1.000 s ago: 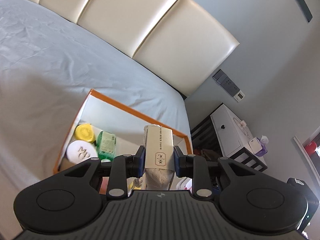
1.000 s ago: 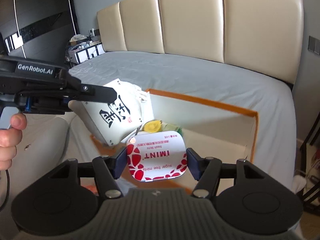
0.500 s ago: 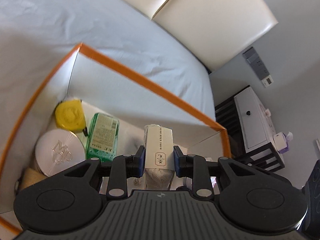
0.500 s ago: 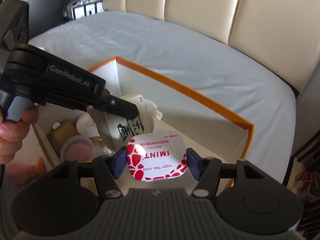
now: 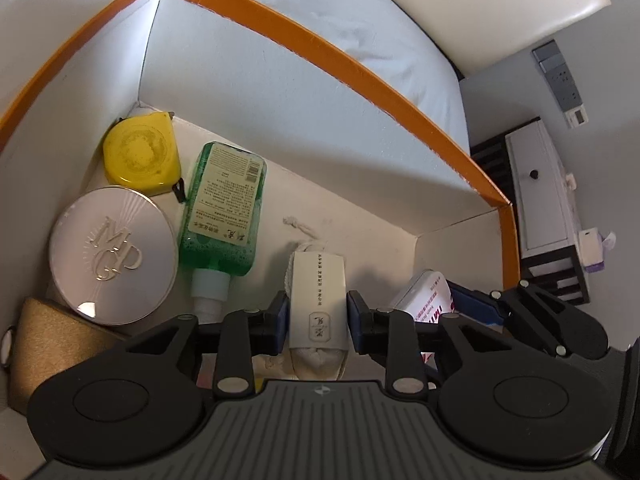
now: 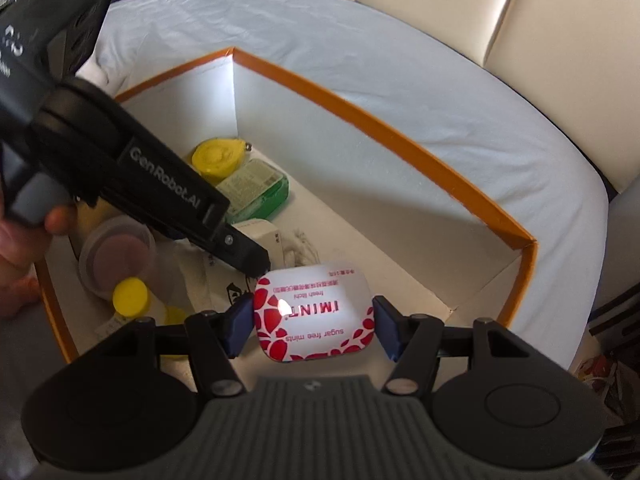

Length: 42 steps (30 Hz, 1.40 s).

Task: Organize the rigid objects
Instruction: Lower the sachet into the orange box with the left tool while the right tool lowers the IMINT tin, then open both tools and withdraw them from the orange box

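Orange-rimmed box (image 5: 360, 80) partly filled (tape measure, compact, green bottle). Left gripper (image 5: 318, 320), jaws just easing apart, brackets the white pouch (image 5: 318, 300); right gripper (image 6: 314, 320) clamps the mint tin (image 6: 316, 316), unreleased.

Glossy mint tin (image 6: 315, 317), matt cardboard box (image 5: 328, 68), shiny silver compact (image 5: 114, 255).

**Bedroom with a grey bed and cream headboard**

A bed under a smooth pale grey sheet (image 6: 400, 92) fills the upper frame. Behind it stands a padded cream leather headboard (image 6: 520, 20) in vertical panels. At right, a grey wall (image 5: 600, 40) carries a grey switch panel (image 5: 558, 74); below it sits a white bedside cabinet (image 5: 540, 188).
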Tool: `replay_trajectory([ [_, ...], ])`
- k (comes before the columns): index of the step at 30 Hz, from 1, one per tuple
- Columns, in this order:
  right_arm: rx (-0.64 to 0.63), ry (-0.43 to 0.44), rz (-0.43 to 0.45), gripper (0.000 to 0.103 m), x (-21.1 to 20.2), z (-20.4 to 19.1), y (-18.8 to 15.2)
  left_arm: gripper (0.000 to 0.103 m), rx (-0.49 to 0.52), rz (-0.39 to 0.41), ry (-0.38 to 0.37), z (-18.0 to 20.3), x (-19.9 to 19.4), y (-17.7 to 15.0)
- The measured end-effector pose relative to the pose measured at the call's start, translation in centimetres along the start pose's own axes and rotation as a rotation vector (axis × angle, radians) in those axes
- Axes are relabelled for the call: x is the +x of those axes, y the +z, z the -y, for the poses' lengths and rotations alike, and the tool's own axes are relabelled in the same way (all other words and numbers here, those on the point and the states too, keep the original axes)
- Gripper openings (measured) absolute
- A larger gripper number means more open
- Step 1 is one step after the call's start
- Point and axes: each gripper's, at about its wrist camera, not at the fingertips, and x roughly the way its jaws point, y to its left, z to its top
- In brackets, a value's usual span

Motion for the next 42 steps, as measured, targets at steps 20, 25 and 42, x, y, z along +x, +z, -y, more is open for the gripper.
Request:
replay_trajectory([
  [20, -0.377, 0.156, -0.278, 0.063, 3.6, -1.3, 1.2, 0.041, 0.186, 0.09, 0.108, 2.3, -3.4, -1.7],
  [25, -0.366, 0.199, -0.364, 0.063, 5.4, -1.5, 1.4, 0.041, 0.207, 0.114, 0.102, 2.5, -4.4, -2.1],
  [42, -0.277, 0.053, -0.286, 0.071, 1.7, -1.8, 2.3, 0.047, 0.251, 0.23, 0.071, 3.4, -10.2, -5.4],
])
